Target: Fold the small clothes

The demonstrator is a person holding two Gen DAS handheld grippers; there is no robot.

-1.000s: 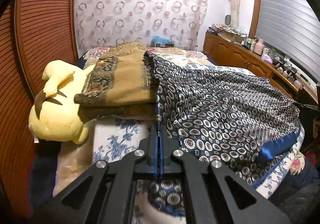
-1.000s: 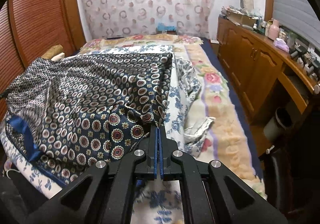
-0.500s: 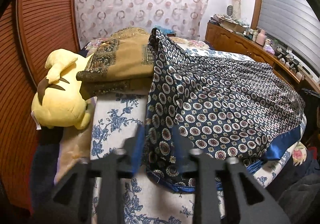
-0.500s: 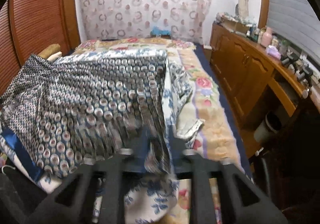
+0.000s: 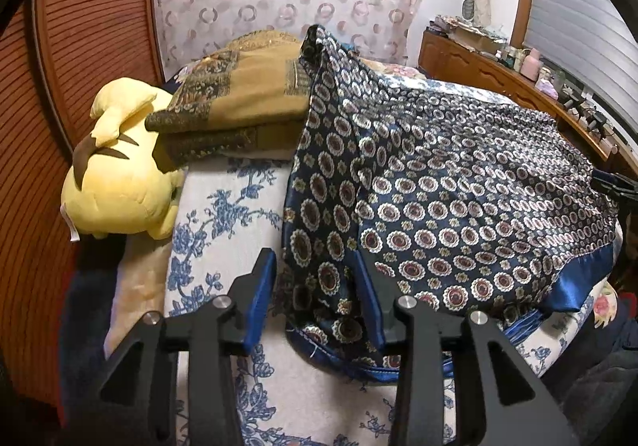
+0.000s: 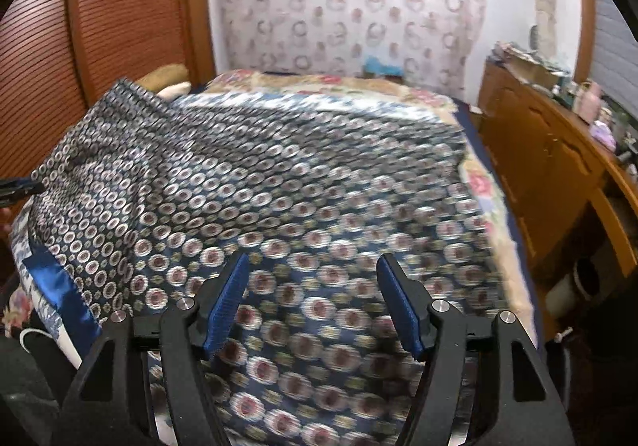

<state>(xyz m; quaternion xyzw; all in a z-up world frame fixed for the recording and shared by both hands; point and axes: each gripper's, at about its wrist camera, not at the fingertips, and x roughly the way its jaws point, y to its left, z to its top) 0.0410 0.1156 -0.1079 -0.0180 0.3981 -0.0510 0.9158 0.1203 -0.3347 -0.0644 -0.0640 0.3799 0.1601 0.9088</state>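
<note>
A navy silky garment (image 5: pixel 458 175) with round medallions and a blue satin hem lies spread over the bed. Its near corner is bunched between the fingers of my left gripper (image 5: pixel 315 262). Those jaws are opening, and the pads do not press the cloth. In the right wrist view the same garment (image 6: pixel 279 175) is blurred and fills the bed below my right gripper (image 6: pixel 313 260). The right jaws are opening wide above the cloth, with nothing pinched between them.
A yellow plush toy (image 5: pixel 115 183) lies at the bed's left edge beside a folded brown and gold stack (image 5: pixel 239 103). The bed cover (image 5: pixel 223 238) is white with blue flowers. A wooden sideboard (image 6: pixel 550 151) runs along the right, and a louvred wooden door (image 5: pixel 79 47) stands on the left.
Both grippers were shut on the garment's edge and have let it go. The cloth has dropped and spread on the bed. The right gripper now hangs over the cloth.
</note>
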